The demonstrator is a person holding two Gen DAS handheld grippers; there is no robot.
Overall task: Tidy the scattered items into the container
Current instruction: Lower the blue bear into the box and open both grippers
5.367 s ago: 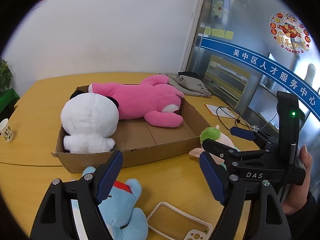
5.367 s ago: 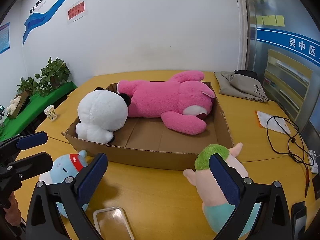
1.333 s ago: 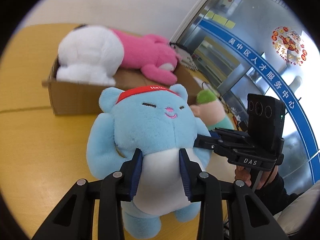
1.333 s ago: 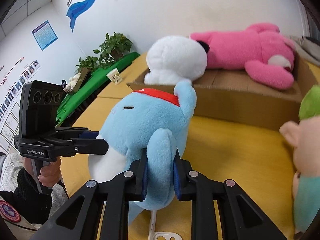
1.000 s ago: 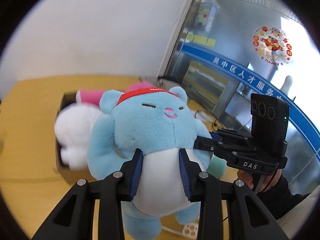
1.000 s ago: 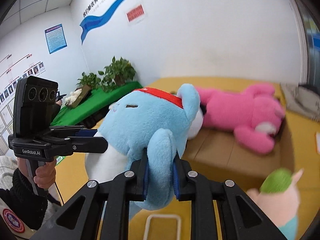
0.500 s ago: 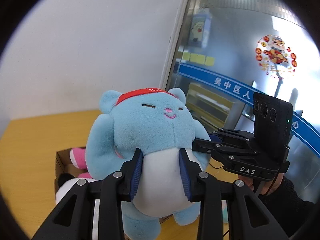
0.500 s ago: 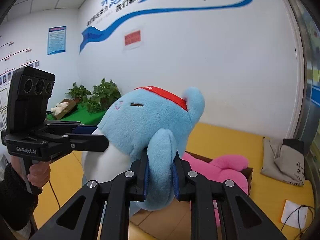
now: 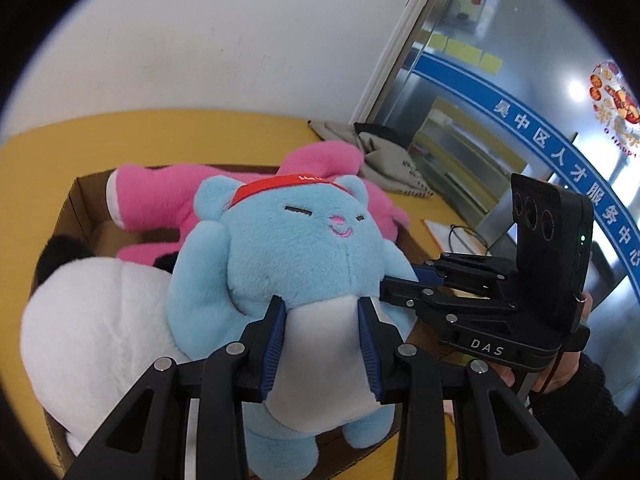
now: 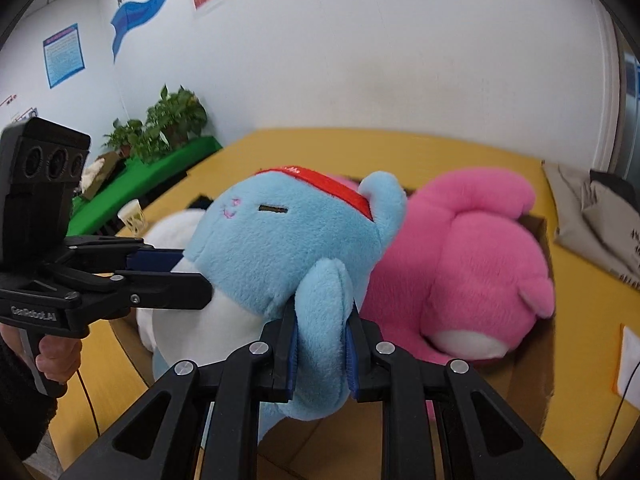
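A blue plush toy [image 9: 288, 256] with a red headband hangs over the cardboard box [image 9: 80, 196]. My left gripper [image 9: 322, 322] is shut on its white belly. My right gripper [image 10: 320, 330] is shut on its blue arm, and shows from the side as the right gripper [image 9: 404, 278] in the left wrist view. The left gripper [image 10: 176, 268] shows at the toy's front in the right wrist view. Inside the box lie a pink plush [image 10: 472, 264] and a white plush [image 9: 100, 328] with black ears. The blue plush toy [image 10: 280, 248] hides most of the box floor.
A grey folded cloth [image 9: 384, 160] lies on the yellow table [image 10: 460, 152] beyond the box. White paper and a black cable [image 9: 456, 236] sit to the right. A paper cup [image 10: 134, 214] and potted plants [image 10: 168, 128] stand at the left. A person's hand [image 10: 56, 356] holds the left gripper.
Both grippers have carried the blue plush toy forward and down, from high above the table to just over the box. The pink and white plush now fill the view beneath it.
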